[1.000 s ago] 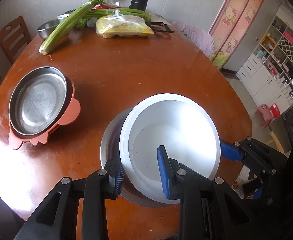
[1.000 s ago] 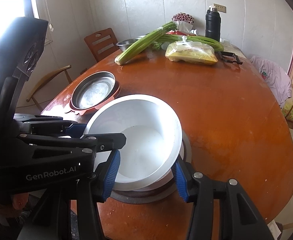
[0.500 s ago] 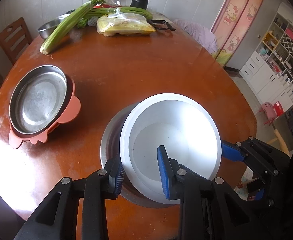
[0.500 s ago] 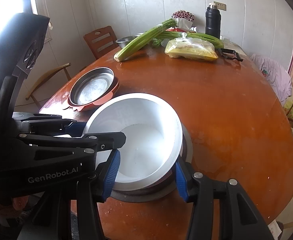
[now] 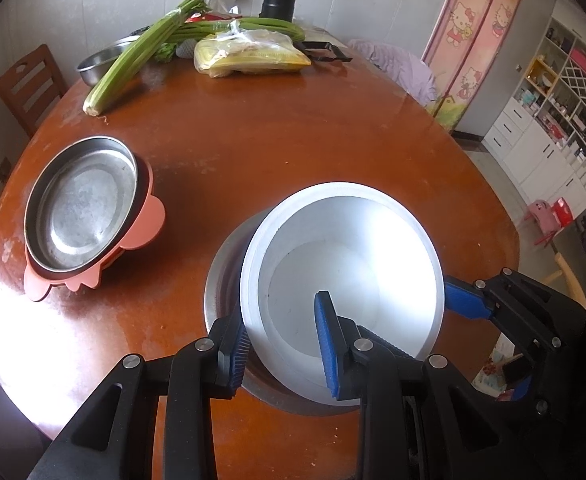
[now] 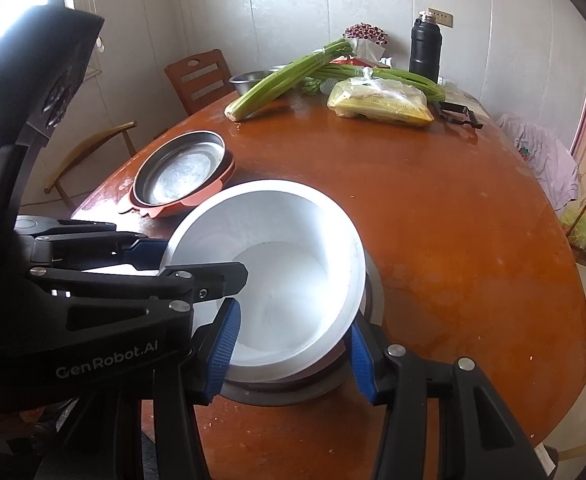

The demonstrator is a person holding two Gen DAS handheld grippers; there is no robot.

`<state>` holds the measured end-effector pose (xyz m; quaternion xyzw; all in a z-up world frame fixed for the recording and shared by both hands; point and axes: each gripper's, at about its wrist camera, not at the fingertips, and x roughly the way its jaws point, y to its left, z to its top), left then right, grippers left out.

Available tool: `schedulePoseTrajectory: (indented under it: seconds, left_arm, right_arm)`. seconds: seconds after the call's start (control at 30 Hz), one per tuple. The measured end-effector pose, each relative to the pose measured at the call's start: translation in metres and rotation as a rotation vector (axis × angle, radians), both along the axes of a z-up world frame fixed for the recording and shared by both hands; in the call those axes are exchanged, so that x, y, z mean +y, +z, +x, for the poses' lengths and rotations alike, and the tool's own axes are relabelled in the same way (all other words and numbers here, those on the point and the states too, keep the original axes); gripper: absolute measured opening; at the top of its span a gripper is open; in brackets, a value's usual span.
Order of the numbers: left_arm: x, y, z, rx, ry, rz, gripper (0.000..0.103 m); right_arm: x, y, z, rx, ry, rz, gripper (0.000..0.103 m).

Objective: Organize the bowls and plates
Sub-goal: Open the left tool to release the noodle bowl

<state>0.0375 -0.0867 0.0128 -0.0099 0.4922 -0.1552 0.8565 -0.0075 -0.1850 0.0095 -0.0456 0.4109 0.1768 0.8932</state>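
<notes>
White bowl (image 5: 357, 276) rim between left gripper (image 5: 283, 344) fingers, right gripper (image 6: 291, 346) straddling it

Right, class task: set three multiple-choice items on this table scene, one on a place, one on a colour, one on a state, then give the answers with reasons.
1. Where does the white bowl sit?
A. inside a steel bowl
B. on the chair
C. on the pink plate

2. What colour is the plate under the steel dish?
A. green
B. pink
C. black

3. How does the left gripper stand to the white bowl?
A. far away
B. shut beside it
C. its fingers straddle the bowl's rim, one inside, one outside

Answers: 1 A, a steel rim shows around the white bowl; 2 B, pink edges jut out around the dish; 3 C, one blue pad lies inside the bowl, the other outside.
</notes>
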Motion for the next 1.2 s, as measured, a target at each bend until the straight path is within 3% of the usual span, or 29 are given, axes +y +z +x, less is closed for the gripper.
schedulePoseTrajectory:
  seconds: [0.87,1.1,1.2]
  left_arm:
    - [0.016,0.004,0.0,-0.002,0.029,-0.027,0.031]
    - [0.029,0.008,0.0,-0.016,0.068,-0.033,0.036]
    - [0.032,0.007,0.002,-0.017,0.085,-0.03,0.048]
  right_arm:
    - [-0.013,0.008,0.002,-0.031,-0.046,0.003,0.052]
    - [-0.018,0.014,0.002,-0.051,-0.064,0.012,0.052]
    - [-0.021,0.017,0.004,-0.058,-0.077,0.016,0.052]
